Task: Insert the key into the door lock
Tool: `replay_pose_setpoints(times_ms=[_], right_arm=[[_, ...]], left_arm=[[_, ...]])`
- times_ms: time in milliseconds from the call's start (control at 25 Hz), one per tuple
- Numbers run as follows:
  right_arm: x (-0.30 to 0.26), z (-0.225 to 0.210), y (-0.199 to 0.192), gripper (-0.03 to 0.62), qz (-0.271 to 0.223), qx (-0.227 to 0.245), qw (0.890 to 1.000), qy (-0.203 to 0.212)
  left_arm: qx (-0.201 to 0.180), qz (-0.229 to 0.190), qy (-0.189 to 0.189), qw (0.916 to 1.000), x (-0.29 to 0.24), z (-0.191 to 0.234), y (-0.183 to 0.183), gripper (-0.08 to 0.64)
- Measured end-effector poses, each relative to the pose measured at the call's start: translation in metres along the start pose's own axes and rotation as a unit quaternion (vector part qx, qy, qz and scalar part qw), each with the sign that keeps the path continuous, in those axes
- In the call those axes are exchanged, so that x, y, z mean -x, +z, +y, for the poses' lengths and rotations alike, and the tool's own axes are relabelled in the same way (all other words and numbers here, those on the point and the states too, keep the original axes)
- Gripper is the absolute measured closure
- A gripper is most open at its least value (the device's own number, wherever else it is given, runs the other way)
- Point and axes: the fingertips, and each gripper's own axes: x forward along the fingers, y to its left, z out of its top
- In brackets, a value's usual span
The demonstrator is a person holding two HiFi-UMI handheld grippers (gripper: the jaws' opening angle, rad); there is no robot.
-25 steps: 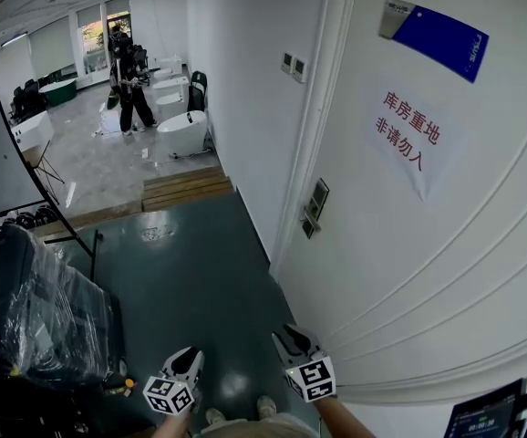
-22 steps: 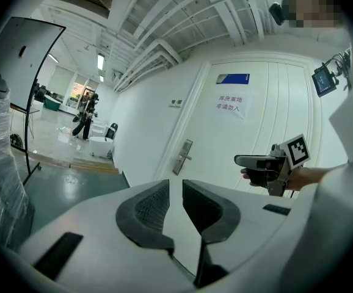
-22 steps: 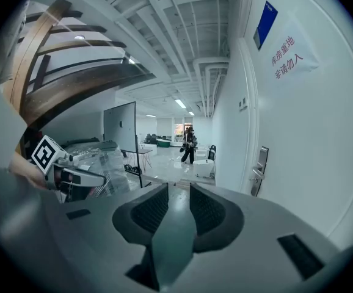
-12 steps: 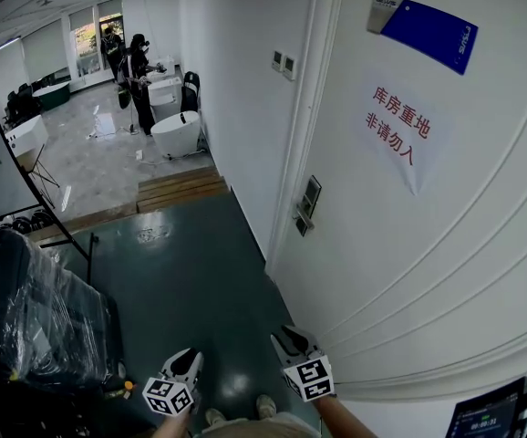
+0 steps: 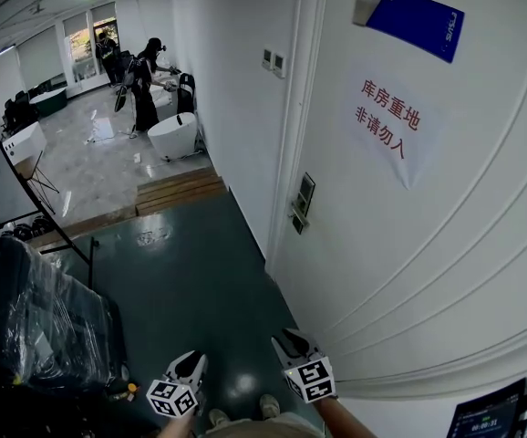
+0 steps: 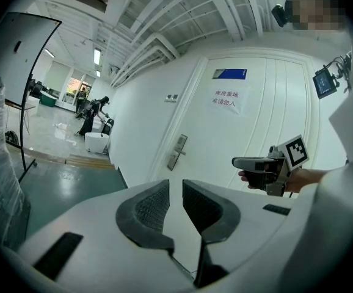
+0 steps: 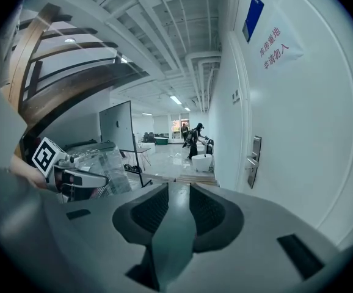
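White left claw (image 5: 193, 358) beside right claw (image 5: 288, 338), low

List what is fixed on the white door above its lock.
On the door, above the lock, are a blue plate and a paper notice with red characters. The door surface under both is covered.
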Motion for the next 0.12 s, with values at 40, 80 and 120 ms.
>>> replay_pose_setpoints(times_ms=[40,80,120], right_arm=[[0.0017,-0.0025,-0.0003,0.476,0.000,0.000,1.000,-0.001],[0.0033,-0.0051,-0.0009,0.476,-0.001,-0.001,1.000,-0.003],[0.0049,-0.0078,-0.0015,0.476,-0.002,-0.001,1.000,-0.004]], left_arm=[[-0.001,0.000,-0.001,1.0000,-0.0015,-0.0024,0.0002,0.495],[-0.002,-0.001,-0.003,1.0000,-0.0031,-0.0048,0.0005,0.495],[-0.003,-0.001,-0.004,1.0000,-0.0046,-0.0072,0.0008,0.495]])
